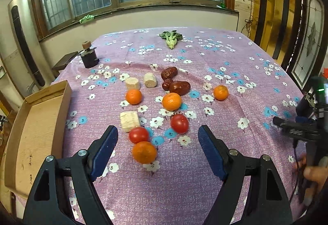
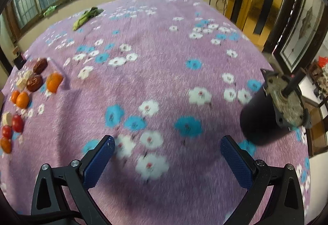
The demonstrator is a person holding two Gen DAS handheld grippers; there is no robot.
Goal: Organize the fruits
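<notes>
Between your left gripper's (image 1: pixel 157 135) wide-spread blue pads sits nothing gripped; the jaws are apart and empty, hovering over the purple floral tablecloth (image 1: pixel 225 173). Nearest orange (image 1: pixel 144 152) lies just ahead between the fingers, touching a red tomato (image 1: pixel 139 135) at its 12 o'clock. A pale ribbed block (image 1: pixel 129 121) is just beside that tomato at 11 o'clock. A second tomato (image 1: pixel 179 123) sits at 1 o'clock, apart from the first.

Farther out: two oranges mid-cloth, one (image 1: pixel 133 96) at 11 o'clock, one (image 1: pixel 171 101) at 12, and a third (image 1: pixel 220 92) off alone at 2 o'clock. Three dark red dates (image 1: pixel 179 87) cluster behind the middle orange, with two pale cylinder pieces (image 1: pixel 150 80) to their 9 o'clock. A leafy green vegetable (image 1: pixel 170 39) lies far away at 12. A dark cylinder gadget (image 1: pixel 88 55) stands at 10 o'clock. An open cardboard box (image 1: pixel 34 132) sits at 9 o'clock off the cloth's left edge, nothing visible inside.

Your right gripper (image 2: pixel 167 146) is also spread wide and empty, over bare cloth; view is blurred. A dark cylinder object (image 2: pixel 266 114) is at its 2 o'clock. The fruit pile (image 2: pixel 22 100) sits at 9 to 10 o'clock, well apart. Your hand (image 1: pixel 313 171) shows at the left view's 4 o'clock edge.
</notes>
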